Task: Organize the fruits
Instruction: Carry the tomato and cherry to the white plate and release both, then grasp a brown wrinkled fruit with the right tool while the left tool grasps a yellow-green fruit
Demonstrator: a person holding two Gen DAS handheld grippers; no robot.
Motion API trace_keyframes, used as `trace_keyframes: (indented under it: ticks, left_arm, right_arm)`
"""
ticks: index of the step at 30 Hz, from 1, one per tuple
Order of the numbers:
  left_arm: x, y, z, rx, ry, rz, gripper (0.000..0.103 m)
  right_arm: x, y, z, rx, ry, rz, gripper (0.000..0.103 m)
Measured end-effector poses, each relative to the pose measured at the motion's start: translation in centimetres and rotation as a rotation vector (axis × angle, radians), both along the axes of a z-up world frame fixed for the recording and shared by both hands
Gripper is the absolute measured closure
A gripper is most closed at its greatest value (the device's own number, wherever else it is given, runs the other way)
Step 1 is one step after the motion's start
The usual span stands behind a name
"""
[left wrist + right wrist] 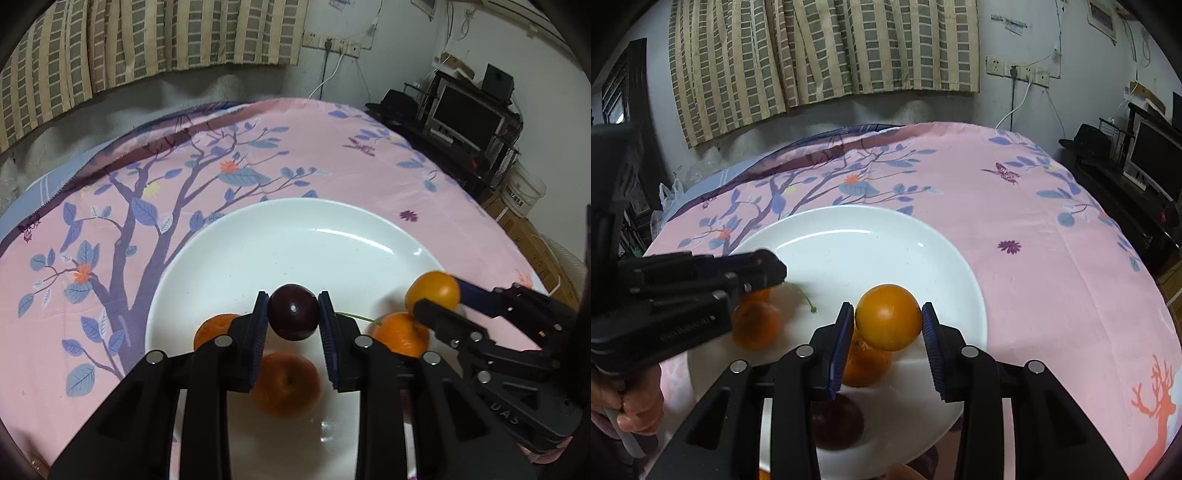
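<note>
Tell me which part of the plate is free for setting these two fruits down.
The far half of the plate, toward the curtain, is bare. The near half is crowded: three oranges plus both grippers, left holding the plum, right the yellow-orange fruit.

We see a plate (280,236) on the cloth-covered bench (332,147). Above its near half, our left claw (293,314) holds a plum (293,312) between its fingers, clear of the plate. To its right, our right claw (888,321) holds a round fruit (888,321) over the plate's right part. Three oranges lie on the plate: one (286,384) under the left claw, one (214,328) to its left, one (400,334) to its right, beneath the right claw's fruit. A stem (360,318) lies between the plum and the right orange. Behind the bench hangs a curtain (820,55); shelving (469,122) stands at far right.
</note>
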State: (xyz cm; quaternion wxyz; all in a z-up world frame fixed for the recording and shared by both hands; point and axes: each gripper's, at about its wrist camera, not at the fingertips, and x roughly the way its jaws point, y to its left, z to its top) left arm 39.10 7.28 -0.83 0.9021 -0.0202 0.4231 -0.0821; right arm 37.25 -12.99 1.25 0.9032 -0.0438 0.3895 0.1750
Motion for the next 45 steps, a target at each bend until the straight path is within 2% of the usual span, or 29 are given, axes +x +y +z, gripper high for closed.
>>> trace_keyframes:
  ticks: [1,2,3,5,9,14,17,21,28,34,37,45]
  left_arm:
    - [0.2,0.1,-0.2,0.009,0.006,0.010,0.062]
    - [-0.1,0.2,-0.1,0.005,-0.008,0.011,0.044]
    - [-0.7,0.2,0.2,0.015,-0.027,0.027,0.031]
    - [-1.8,0.6,1.0,0.040,-0.054,0.070,0.021]
    - [-4.8,1.6,2.7,0.004,-0.056,0.071,0.012]
    - [-9.9,1.9,4.5,0.000,-0.101,0.081,0.006]
    - [-13.0,1.5,4.5,0.039,-0.127,0.070,0.005]
    - [-16.2,1.3,3.1,0.073,-0.120,0.051,0.005]
    - [-19.0,1.8,-0.7,0.040,-0.038,0.022,0.005]
    - [-20.0,2.2,-1.8,0.064,-0.031,0.032,0.005]
    - [-20.1,2.8,-1.6,0.042,-0.030,0.043,0.005]
    - [-20.0,4.2,-1.3,0.010,-0.022,0.078,0.005]
  right_arm:
    - [0.0,0.0,0.1,0.002,0.003,0.002,0.046]
    - [-0.1,0.0,0.1,0.006,0.002,0.005,0.040]
    - [-0.5,0.0,0.4,0.006,-0.009,0.009,0.040]
    - [-1.3,-0.1,1.1,-0.005,-0.031,0.014,0.038]
    - [-3.8,-0.6,2.8,0.011,-0.054,0.014,0.030]
    - [-8.8,-1.4,4.3,-0.008,-0.095,0.003,0.024]
    - [-12.2,-2.5,4.6,-0.009,-0.107,-0.010,0.024]
    - [-17.3,-4.7,3.8,-0.020,-0.111,-0.029,0.024]
    - [-23.8,-7.3,0.5,-0.021,-0.056,-0.037,0.024]
    - [-25.5,-8.0,-2.2,-0.047,0.001,-0.052,0.024]
    - [-24.9,-8.1,-2.9,-0.050,0.029,-0.053,0.033]
    - [-23.0,-6.7,-3.6,-0.078,0.079,0.007,0.038]
